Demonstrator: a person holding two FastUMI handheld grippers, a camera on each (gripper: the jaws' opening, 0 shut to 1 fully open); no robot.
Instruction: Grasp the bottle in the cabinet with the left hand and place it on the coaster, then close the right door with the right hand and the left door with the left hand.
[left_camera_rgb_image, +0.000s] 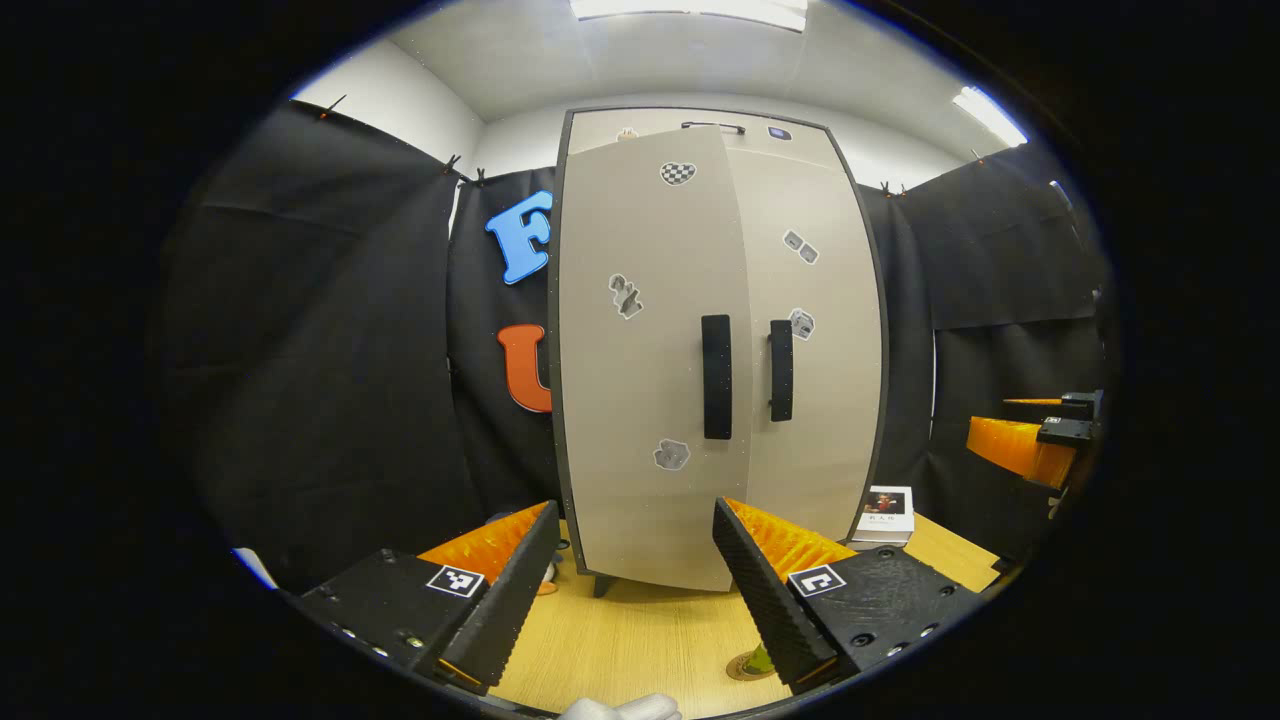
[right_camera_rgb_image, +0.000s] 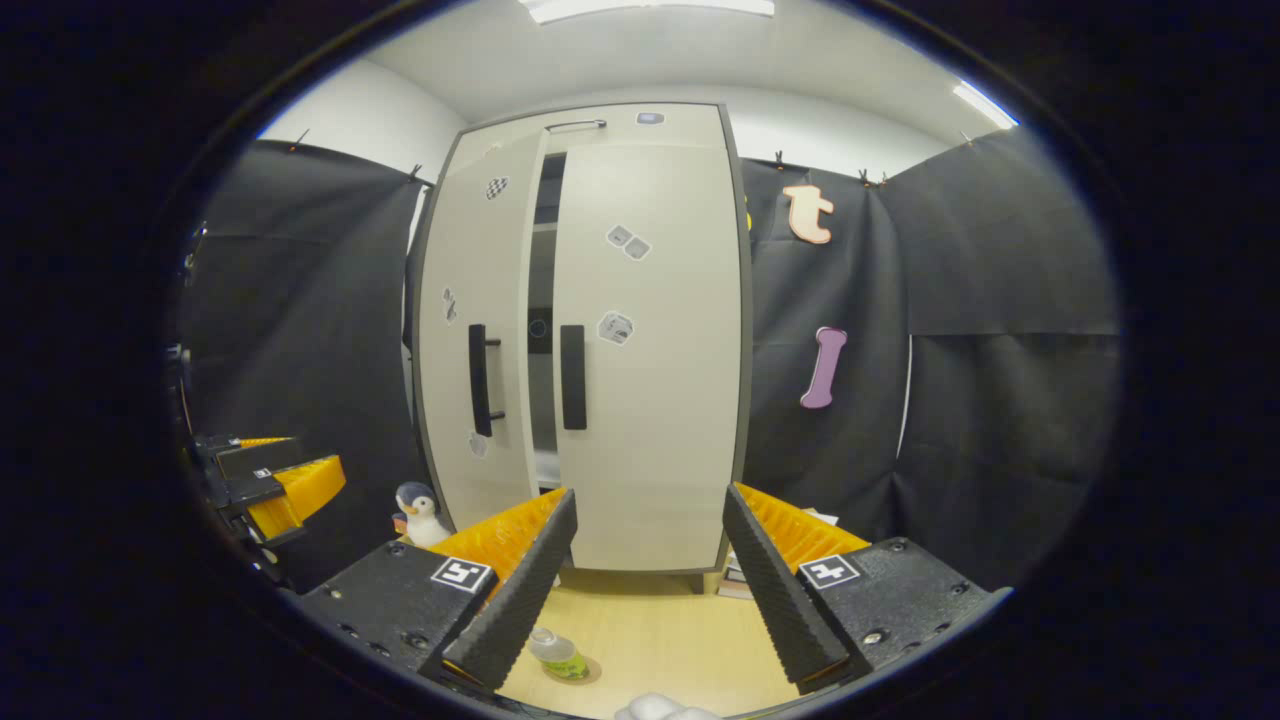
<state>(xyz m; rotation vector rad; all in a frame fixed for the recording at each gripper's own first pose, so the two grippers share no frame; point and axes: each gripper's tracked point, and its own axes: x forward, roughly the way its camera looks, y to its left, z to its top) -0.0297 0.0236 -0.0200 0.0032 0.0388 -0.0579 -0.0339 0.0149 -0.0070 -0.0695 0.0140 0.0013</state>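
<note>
Black-curtained booth, wooden table (right_camera_rgb_image: 650, 620): bottle (right_camera_rgb_image: 556, 652) at 6 o'clock already on coaster (left_camera_rgb_image: 745, 668), right door (right_camera_rgb_image: 650, 350) shut, left door (right_camera_rgb_image: 480, 330) ajar, left gripper (left_camera_rgb_image: 630, 590) and right gripper (right_camera_rgb_image: 645, 590) spread wide, empty

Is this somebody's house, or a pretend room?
Probably a pretend room, a test booth. Black cloth hangs all around as walls, and one small cabinet stands on a wooden table, with a toy penguin beside it.

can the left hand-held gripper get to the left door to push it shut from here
Probably yes. The left hand-held gripper is open and empty, facing the left door, which stands slightly ajar. Only bare table lies between them.
</note>
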